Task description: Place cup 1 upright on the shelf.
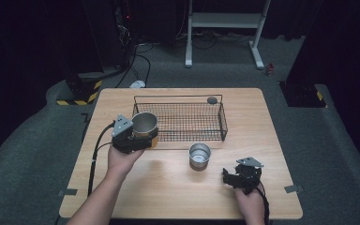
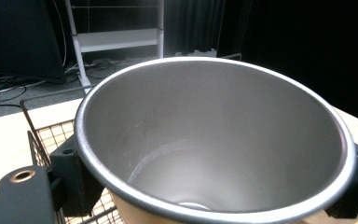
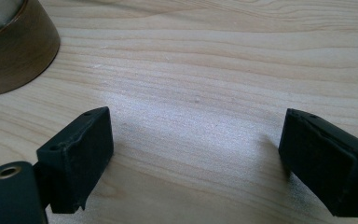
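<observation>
Two metal cups are in play on the wooden table [image 1: 178,187]. High view: at left of centre your left gripper [image 1: 138,137] holds the larger steel cup [image 1: 144,123] upright, raised over the near left corner of the wire basket [image 1: 222,123], a placing that suggests the cup is bound for the basket; carrying it upright by the body keeps its mouth clear of the basket rim. A second, smaller cup [image 1: 199,155] stands on the table just in front of the basket, near the frame's middle, and a small dark round object [image 1: 212,100] lies in the basket's far right corner. At lower right your right gripper [image 1: 238,177] rests low by the table, apart from the smaller cup, seemingly waiting its turn. Left gripper view: the steel cup [image 2: 214,140] takes up most of the frame, mouth toward the camera, with the black pads [image 2: 74,179] pressed against its outer wall at lower left and lower right, so the jaws are clamped on the cup; basket mesh [image 2: 51,137] shows at lower left beneath it. Right gripper view: the two pads [image 3: 81,156] stand wide apart at the lower corners with bare tabletop [image 3: 200,93] between them, holding and touching nothing, while the brown base of the smaller cup [image 3: 14,51] sits in the upper left corner.
</observation>
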